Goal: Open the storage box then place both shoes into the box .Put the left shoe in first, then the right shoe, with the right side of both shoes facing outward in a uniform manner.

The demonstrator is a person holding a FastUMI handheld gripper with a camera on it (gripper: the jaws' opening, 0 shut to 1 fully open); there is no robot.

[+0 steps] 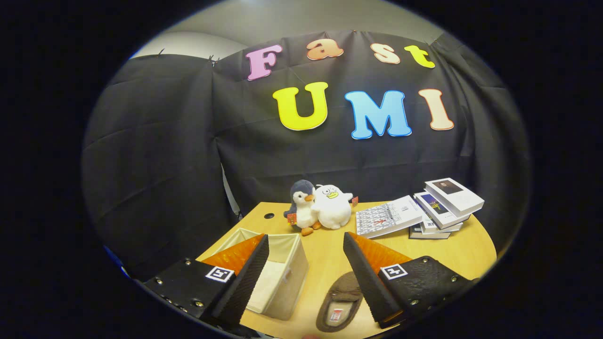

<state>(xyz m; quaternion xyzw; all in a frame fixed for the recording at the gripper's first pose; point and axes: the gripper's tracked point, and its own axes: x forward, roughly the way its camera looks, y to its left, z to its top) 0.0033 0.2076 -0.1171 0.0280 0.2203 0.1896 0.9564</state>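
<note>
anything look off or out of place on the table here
Nothing looks spilled or damaged. The storage box stands open. One slipper lies on the table between the open gripper fingers. The books are stacked loosely and fanned, not squared. Two plush toys sit upright behind.

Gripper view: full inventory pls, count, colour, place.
storage box: 1, beige fabric, open top, on the table behind the left finger
slipper: 1, brown, on the table between the fingers, close to the right one
plush toys: 2, a grey-white penguin and a white duck, side by side at the table's back
books: a loose stack, mostly white covers, back right of the table
table: 1, light wood
gripper: 1, black fingers with orange sides, open, holding nothing
</note>
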